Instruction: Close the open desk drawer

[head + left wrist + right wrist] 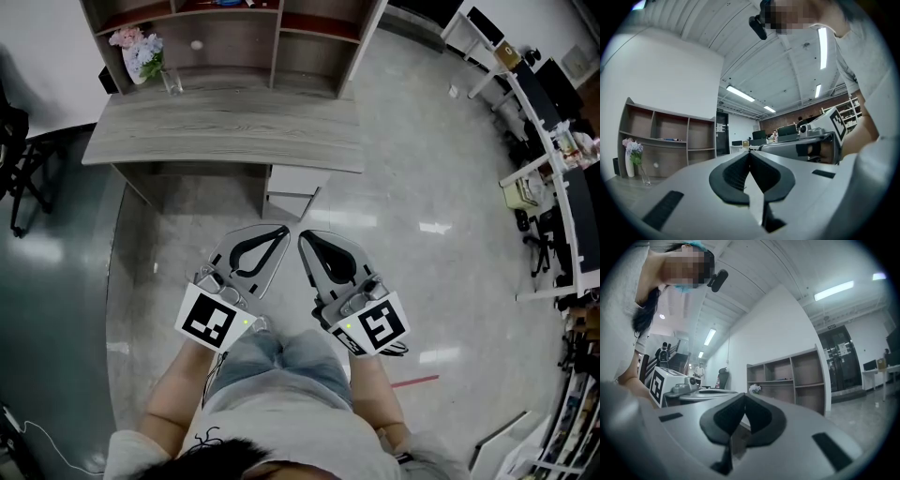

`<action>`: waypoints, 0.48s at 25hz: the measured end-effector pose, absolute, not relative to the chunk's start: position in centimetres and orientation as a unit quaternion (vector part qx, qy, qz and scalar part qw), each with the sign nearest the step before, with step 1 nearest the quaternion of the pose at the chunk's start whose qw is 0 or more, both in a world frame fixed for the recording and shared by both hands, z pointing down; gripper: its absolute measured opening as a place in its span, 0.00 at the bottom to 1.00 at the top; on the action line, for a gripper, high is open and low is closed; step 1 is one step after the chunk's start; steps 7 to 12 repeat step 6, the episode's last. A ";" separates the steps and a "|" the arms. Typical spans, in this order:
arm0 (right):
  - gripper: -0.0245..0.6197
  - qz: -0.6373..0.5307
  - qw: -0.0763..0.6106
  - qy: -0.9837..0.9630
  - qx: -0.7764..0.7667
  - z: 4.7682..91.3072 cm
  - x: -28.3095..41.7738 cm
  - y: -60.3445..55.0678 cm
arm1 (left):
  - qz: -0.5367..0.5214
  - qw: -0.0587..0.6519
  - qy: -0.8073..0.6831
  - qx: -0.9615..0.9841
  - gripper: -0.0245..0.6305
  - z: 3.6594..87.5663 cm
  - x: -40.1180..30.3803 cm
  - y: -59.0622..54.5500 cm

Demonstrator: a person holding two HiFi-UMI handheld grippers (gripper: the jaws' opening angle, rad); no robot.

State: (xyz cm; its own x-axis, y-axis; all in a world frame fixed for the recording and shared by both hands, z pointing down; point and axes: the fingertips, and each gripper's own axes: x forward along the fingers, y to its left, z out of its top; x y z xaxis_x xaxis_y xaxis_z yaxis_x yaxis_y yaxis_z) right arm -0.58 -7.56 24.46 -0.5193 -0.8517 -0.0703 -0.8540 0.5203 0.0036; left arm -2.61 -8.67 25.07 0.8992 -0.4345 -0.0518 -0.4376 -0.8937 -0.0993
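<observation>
The grey wood desk (225,131) stands ahead of me in the head view. Its white drawer (293,190) sticks out from under the front edge, right of centre. My left gripper (283,229) and right gripper (302,235) are held side by side over the floor, tips a short way in front of the drawer and apart from it. Both are shut with nothing between the jaws. The left gripper view shows its black pads (740,173) pressed together, and the right gripper view shows its pads (729,420) likewise. The drawer is hidden in both gripper views.
A brown shelf unit (234,37) stands behind the desk. A vase of flowers (141,54) and a glass (173,82) sit at the desk's back left. A black chair (19,159) is at the left. Cluttered white desks (548,150) line the right. Red tape (412,382) marks the floor.
</observation>
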 end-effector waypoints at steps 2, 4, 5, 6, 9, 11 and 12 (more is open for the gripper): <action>0.05 0.021 0.032 0.872 -0.488 24.3 -0.6 -7.4 | 0.016 0.054 0.227 -0.972 0.05 24.9 -2.6 -8.5; 0.05 0.021 0.034 0.873 -0.487 24.0 -0.5 -7.1 | 0.016 0.058 0.228 -0.972 0.05 24.7 -2.6 -8.1; 0.05 0.021 0.035 0.873 -0.486 23.9 -0.5 -7.0 | 0.016 0.059 0.229 -0.972 0.05 24.5 -2.6 -7.9; 0.05 0.021 0.036 0.873 -0.485 23.8 -0.4 -6.8 | 0.016 0.061 0.229 -0.971 0.05 24.4 -2.6 -7.7; 0.05 0.021 0.036 0.873 -0.485 23.8 -0.4 -6.8 | 0.016 0.061 0.229 -0.971 0.05 24.4 -2.6 -7.7; 0.05 0.021 0.036 0.873 -0.485 23.8 -0.4 -6.8 | 0.016 0.061 0.229 -0.971 0.05 24.4 -2.6 -7.7; 0.05 0.021 0.036 0.873 -0.485 23.8 -0.4 -6.8 | 0.016 0.061 0.229 -0.971 0.05 24.4 -2.6 -7.7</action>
